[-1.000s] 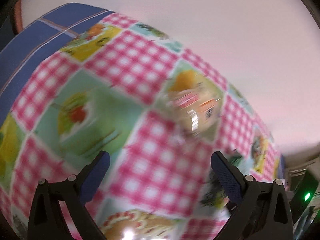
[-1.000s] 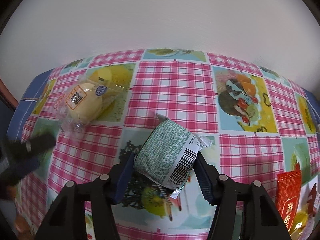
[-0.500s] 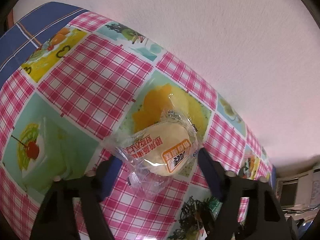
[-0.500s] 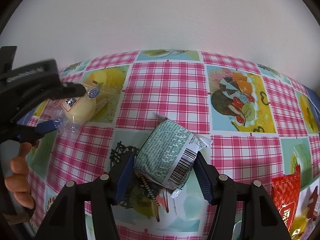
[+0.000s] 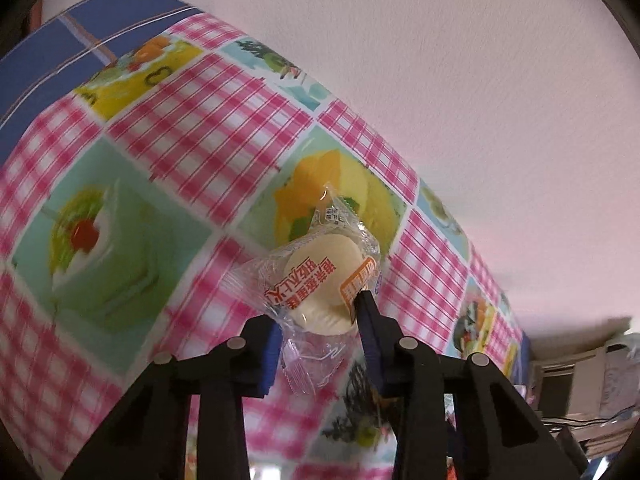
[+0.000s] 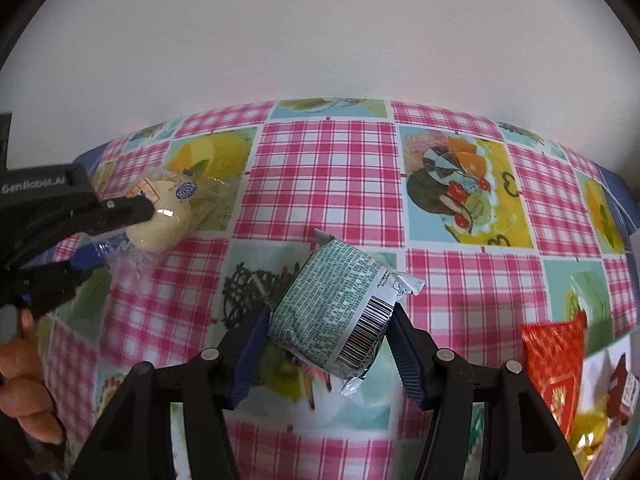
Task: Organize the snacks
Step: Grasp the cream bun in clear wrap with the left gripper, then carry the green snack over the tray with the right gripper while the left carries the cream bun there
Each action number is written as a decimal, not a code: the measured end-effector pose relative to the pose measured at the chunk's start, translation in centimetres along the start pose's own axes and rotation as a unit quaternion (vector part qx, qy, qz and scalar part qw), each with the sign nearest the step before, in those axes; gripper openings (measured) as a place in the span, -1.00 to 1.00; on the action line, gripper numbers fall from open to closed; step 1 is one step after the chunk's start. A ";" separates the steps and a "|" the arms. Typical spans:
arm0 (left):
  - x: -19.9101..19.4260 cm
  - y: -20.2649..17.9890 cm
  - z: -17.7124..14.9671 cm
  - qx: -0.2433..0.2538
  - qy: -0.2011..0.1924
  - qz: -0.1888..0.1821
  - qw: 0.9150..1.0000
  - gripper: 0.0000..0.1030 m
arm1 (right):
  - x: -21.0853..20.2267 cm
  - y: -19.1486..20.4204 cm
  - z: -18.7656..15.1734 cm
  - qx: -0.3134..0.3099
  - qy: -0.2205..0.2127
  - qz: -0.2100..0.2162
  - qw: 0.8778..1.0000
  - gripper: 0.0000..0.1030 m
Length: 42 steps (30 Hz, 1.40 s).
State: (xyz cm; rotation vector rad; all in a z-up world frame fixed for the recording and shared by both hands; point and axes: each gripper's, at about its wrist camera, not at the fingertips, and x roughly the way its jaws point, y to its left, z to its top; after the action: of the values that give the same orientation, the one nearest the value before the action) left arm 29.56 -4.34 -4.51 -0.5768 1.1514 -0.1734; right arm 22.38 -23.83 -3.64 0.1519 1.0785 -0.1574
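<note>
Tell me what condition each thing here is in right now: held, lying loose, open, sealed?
Left gripper: shut on the pale bun.
Pale bun: sealed in a clear wrapper, pinched between the pads.
Right gripper: shut on the green packet.
Green packet: sealed, held, barcode side showing.
Red packet: lying loose at the right edge.
Tablecloth: spread flat on the table.

1. The surface (image 6: pixel 328 176) wears a smooth, printed oilcloth-like cover, faintly glossy.
2. The pale bun's clear wrapper (image 5: pixel 320 280) is crinkly, glossy film.
3. The green packet (image 6: pixel 332 312) looks like matt printed foil with silvery crimped ends.
4. The red packet (image 6: pixel 556 364) is shiny.
5. The right tool (image 6: pixel 328 356) is matt black plastic with ribbed blue pads.
6. The wall (image 6: pixel 320 40) is matt and finely grained.
</note>
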 end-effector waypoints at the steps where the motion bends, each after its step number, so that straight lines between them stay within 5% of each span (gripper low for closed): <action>1: -0.6 0.2 -0.4 -0.005 -0.003 -0.005 1.000 -0.28 | -0.6 -0.1 -0.3 0.003 0.000 0.001 1.000 0.20; 11: -7.3 1.1 -6.9 -0.033 -0.022 -0.034 0.999 -0.29 | -7.0 -0.3 -4.0 0.018 -0.002 0.005 1.000 0.20; 21: -12.6 0.4 -13.6 0.003 -0.055 -0.040 0.998 -0.28 | -13.0 -0.8 -8.5 0.016 -0.019 -0.003 1.000 0.20; 32: -13.1 0.2 -19.2 0.031 -0.032 -0.047 0.998 -0.32 | -15.6 -4.4 -12.9 0.049 -0.004 -0.019 0.999 0.21; 42: -11.5 -2.4 -20.6 0.050 0.010 -0.066 0.996 -0.48 | -16.5 -9.2 -13.6 0.099 -0.001 -0.033 0.995 0.21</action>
State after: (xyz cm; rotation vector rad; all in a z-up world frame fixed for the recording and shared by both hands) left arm 6.74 -8.62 0.29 -0.5635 1.1168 -0.3495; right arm 1.12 -29.28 4.22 0.2943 1.0659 -0.3236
